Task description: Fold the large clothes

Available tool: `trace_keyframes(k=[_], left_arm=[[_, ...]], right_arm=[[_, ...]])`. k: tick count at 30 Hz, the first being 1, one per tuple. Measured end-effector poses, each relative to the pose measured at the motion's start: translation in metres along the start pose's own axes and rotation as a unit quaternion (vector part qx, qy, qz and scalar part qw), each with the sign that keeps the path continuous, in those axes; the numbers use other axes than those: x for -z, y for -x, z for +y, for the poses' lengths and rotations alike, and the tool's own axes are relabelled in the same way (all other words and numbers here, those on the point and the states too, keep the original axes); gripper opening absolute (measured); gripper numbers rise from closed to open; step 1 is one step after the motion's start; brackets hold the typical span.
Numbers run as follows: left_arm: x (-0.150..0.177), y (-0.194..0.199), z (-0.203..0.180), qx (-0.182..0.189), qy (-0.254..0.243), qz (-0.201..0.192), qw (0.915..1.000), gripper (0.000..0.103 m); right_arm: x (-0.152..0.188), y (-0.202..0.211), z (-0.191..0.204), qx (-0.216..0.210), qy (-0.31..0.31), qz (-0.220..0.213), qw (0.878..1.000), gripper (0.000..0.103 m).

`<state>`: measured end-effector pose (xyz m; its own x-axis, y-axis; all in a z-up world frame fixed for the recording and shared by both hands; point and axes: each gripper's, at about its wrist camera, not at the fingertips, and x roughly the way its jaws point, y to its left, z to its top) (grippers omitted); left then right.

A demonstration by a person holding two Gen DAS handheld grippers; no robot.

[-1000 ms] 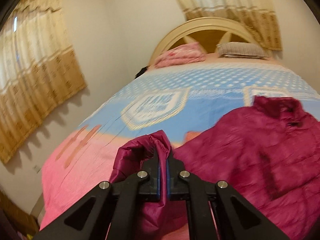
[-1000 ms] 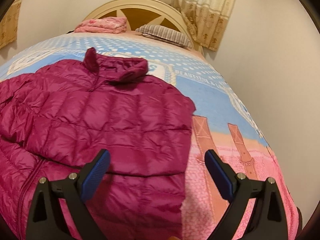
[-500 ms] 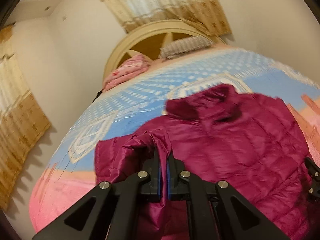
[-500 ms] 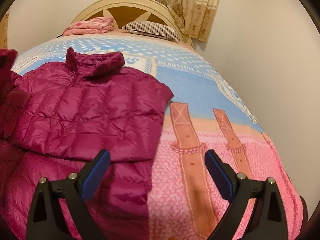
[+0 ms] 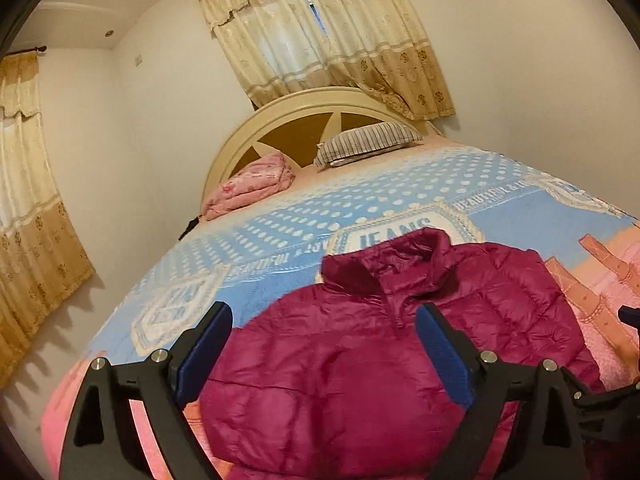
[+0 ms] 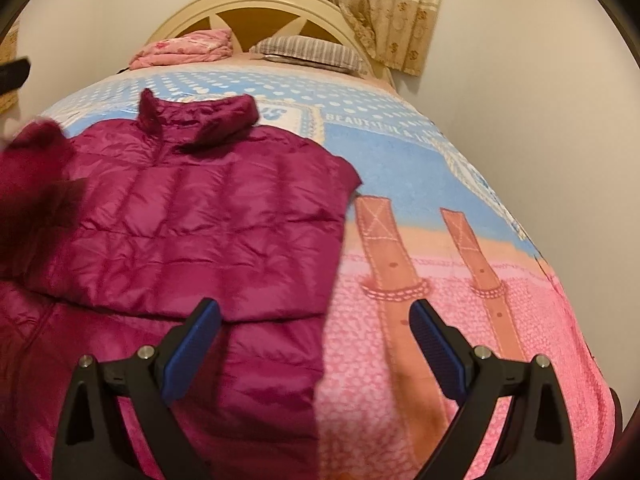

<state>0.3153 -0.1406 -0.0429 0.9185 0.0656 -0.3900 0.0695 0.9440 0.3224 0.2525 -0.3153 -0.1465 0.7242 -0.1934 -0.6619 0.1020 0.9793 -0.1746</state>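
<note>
A magenta quilted puffer jacket lies on the bed, collar toward the headboard, with both sleeves folded across its front. It also shows in the right wrist view. My left gripper is open and empty, held above the jacket's left part. My right gripper is open and empty, over the jacket's right lower edge and the pink bedspread. The tip of the right gripper shows at the right edge of the left wrist view.
The bed has a blue and pink bedspread. A folded pink blanket and a striped pillow lie by the cream headboard. Curtains hang behind. Walls stand close on both sides of the bed.
My left gripper carried the jacket's left sleeve across to the right over the jacket, then opened and let it go. The right gripper stayed open and shifted a little to the right.
</note>
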Motion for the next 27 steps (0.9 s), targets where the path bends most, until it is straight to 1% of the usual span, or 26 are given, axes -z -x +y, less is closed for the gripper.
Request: trace_keyframes(k=[1,3,5,7,8,10,12,14,16,17,18,19,20,21,22,23,27], left_arm=[[0.000,-0.002,0.008,-0.007,0.004,0.002,1.0000,0.093],[0.006,-0.013,0.028,-0.037,0.015,0.014,0.9991,0.093],[0.017,-0.028,0.050,-0.058,0.033,0.036,0.9971,0.093],[0.036,-0.051,0.077,-0.082,0.056,0.075,0.9923,0.093],[0.044,-0.060,0.087,-0.085,0.068,0.091,0.9898,0.093],[0.059,-0.075,0.103,-0.081,0.092,0.122,0.9849,0.093],[0.072,-0.085,0.113,-0.081,0.109,0.144,0.9802,0.093],[0.081,-0.093,0.121,-0.079,0.119,0.158,0.9771,0.093],[0.088,-0.096,0.127,-0.079,0.126,0.164,0.9752,0.093],[0.089,-0.096,0.130,-0.078,0.128,0.164,0.9750,0.093],[0.091,-0.095,0.133,-0.080,0.130,0.162,0.9749,0.093],[0.092,-0.094,0.137,-0.081,0.132,0.162,0.9746,0.093],[0.093,-0.094,0.142,-0.083,0.135,0.161,0.9741,0.093],[0.094,-0.093,0.145,-0.084,0.139,0.161,0.9734,0.093],[0.095,-0.093,0.149,-0.086,0.144,0.162,0.9724,0.093],[0.097,-0.095,0.154,-0.088,0.151,0.165,0.9706,0.093],[0.102,-0.104,0.159,-0.087,0.166,0.185,0.9646,0.093]], right_arm=[[-0.002,0.002,0.003,-0.004,0.002,-0.002,1.000,0.097],[-0.007,0.005,0.009,-0.014,0.003,-0.004,1.000,0.097],[-0.013,0.009,0.014,-0.032,-0.002,-0.006,0.999,0.097],[-0.022,0.012,0.021,-0.053,-0.010,-0.007,0.999,0.097],[-0.027,0.013,0.028,-0.074,-0.014,-0.004,0.997,0.097],[-0.035,0.012,0.041,-0.102,-0.016,-0.002,0.995,0.096],[-0.042,0.012,0.059,-0.128,-0.008,0.000,0.992,0.089],[-0.048,0.009,0.078,-0.153,0.002,0.005,0.988,0.085],[-0.052,0.001,0.093,-0.179,0.005,0.022,0.984,0.077],[-0.052,-0.004,0.100,-0.191,0.007,0.031,0.981,0.068],[-0.052,-0.007,0.103,-0.200,0.009,0.037,0.979,0.049],[-0.050,-0.011,0.106,-0.209,0.010,0.042,0.977,0.037],[-0.049,-0.012,0.107,-0.215,0.010,0.045,0.976,0.019],[-0.048,-0.012,0.107,-0.213,0.008,0.045,0.976,0.015],[-0.047,-0.012,0.106,-0.210,0.006,0.044,0.977,0.014],[-0.047,-0.012,0.104,-0.208,0.002,0.042,0.977,0.011],[-0.049,-0.012,0.088,-0.184,-0.013,0.034,0.982,0.008]])
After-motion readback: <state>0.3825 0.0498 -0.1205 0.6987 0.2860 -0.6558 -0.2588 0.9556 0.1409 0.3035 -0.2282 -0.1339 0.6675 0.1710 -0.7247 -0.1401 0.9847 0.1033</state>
